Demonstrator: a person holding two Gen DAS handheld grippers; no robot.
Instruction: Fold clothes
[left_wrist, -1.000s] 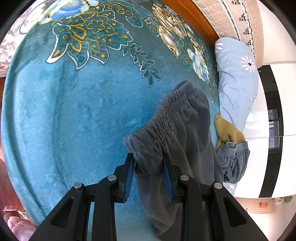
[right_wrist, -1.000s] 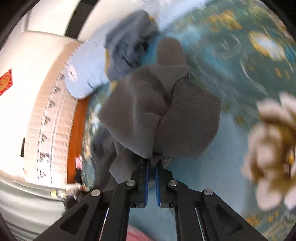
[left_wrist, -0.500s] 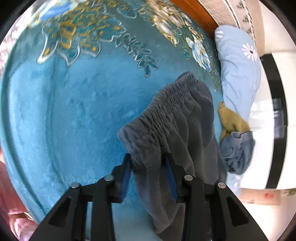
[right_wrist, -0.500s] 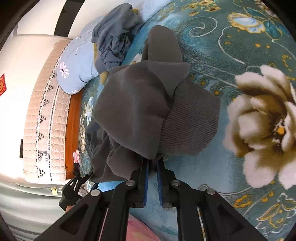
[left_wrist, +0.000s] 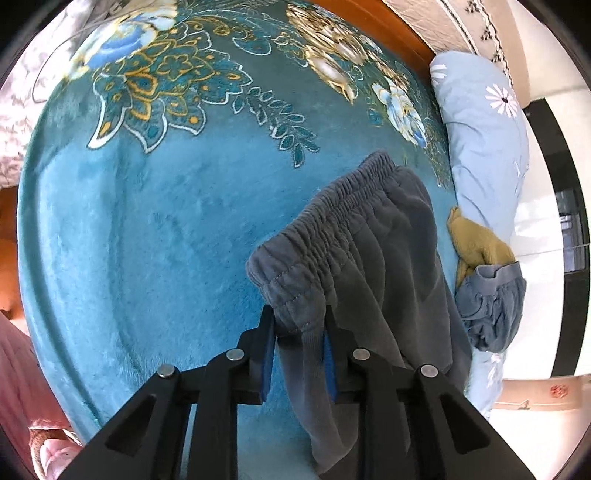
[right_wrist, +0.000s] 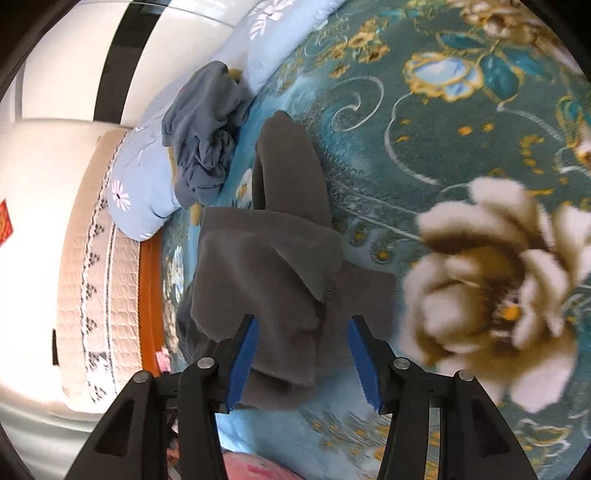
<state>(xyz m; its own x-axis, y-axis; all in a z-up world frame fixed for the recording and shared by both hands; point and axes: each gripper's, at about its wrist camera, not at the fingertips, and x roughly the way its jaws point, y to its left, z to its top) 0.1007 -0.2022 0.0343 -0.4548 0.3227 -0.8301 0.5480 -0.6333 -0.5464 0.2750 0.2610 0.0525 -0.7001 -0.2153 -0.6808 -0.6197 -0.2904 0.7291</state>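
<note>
Grey sweatpants lie on a teal floral blanket. My left gripper is shut on the corner of their gathered elastic waistband. In the right wrist view the pants' folded legs and ribbed cuff lie in a heap on the blanket. My right gripper is open, its blue pads standing wide on either side of the cloth without pinching it.
A light-blue daisy pillow lies by the padded headboard. A crumpled blue-grey garment and a mustard cloth sit on it. The blanket spreads out to the right of the pants.
My right gripper has opened and let go of the pant legs, which now rest on the blanket. My left gripper keeps its hold on the waistband.
</note>
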